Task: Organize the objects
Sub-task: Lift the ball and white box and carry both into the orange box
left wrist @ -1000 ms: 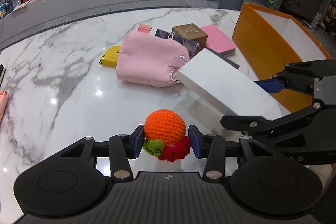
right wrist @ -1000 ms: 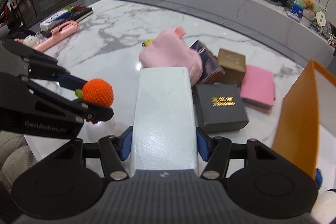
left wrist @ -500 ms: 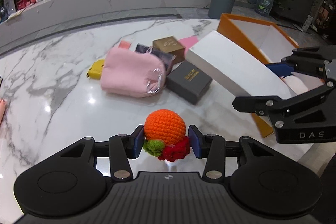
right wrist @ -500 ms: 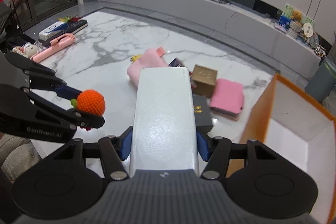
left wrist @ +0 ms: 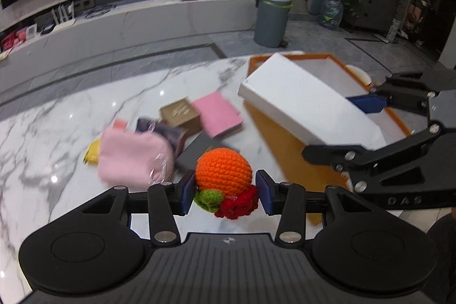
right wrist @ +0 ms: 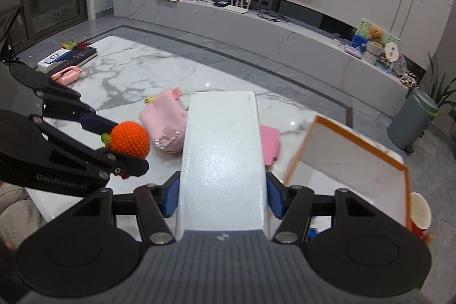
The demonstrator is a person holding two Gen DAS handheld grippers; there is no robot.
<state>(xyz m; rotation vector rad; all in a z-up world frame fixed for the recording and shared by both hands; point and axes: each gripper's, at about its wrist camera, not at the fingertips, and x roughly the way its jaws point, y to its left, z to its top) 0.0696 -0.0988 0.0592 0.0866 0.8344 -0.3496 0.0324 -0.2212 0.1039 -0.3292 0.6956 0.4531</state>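
My left gripper (left wrist: 225, 194) is shut on an orange crocheted ball (left wrist: 223, 171) with green and red trim, held above the marble table (left wrist: 57, 133). My right gripper (right wrist: 222, 195) is shut on a long white box (right wrist: 222, 150), which juts forward in the air. In the left wrist view the white box (left wrist: 302, 107) hangs over the near wall of the orange open bin (left wrist: 285, 150). In the right wrist view the orange ball (right wrist: 129, 139) and left gripper (right wrist: 125, 143) sit at the left, and the orange bin (right wrist: 356, 158) lies to the right.
On the table lie a pink pouch (left wrist: 134, 158), a yellow item (left wrist: 92, 153), a brown box (left wrist: 179, 114), a pink book (left wrist: 216, 114) and a dark grey box (left wrist: 199, 150). A red paper cup (right wrist: 420, 214) stands beside the bin. A pink handle (right wrist: 67, 74) and flat boxes (right wrist: 67, 57) rest at the table's far left.
Both grippers have risen and swung right toward the orange bin, each keeping its object. The white box now reaches over the bin's near wall; the table items look smaller and lower.
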